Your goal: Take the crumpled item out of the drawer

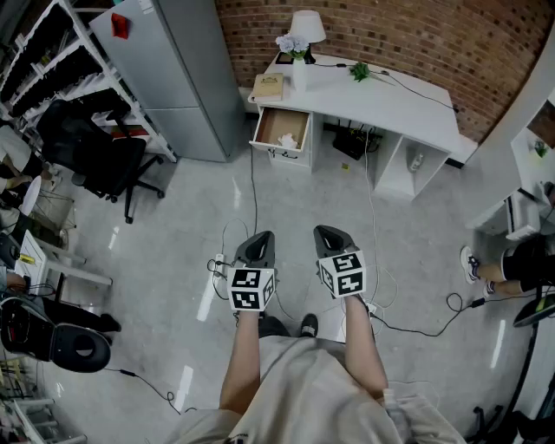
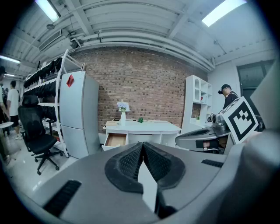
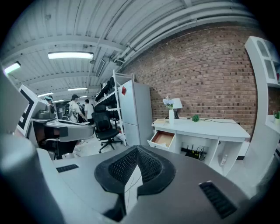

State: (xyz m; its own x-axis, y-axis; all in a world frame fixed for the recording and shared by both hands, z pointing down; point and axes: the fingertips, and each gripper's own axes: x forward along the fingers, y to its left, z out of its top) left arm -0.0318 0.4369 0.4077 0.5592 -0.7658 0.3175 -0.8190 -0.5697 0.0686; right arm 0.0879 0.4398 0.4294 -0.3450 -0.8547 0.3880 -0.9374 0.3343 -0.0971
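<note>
- The left gripper (image 1: 258, 236) and right gripper (image 1: 328, 232) are held side by side, pointing forward over the floor; both are clenched, pads meeting at the tips; nothing sits between either pair of jaws and neither touches anything
- Just ahead of the claws and between them, a thin cable (image 1: 252, 186) trails across the pale floor towards the furniture
- Well ahead, nearly straight in front of the left claw, the drawer (image 1: 279, 150) stands pulled open; the crumpled item (image 1: 287, 140), a pale wad, lies inside it near the front end
- Beyond the drawer runs the white desk (image 1: 381, 97), with a vase (image 1: 299, 71) and a lamp (image 1: 307, 26) on it, set against a brick wall (image 1: 408, 39)
- Step in hand, as I judge it: the approach; the reach has not begun
- The next move calls for closing the gap to the drawer, releasing one claw's jaws, lowering them over the wad and pinching gently; it looks light and easily crushed
</note>
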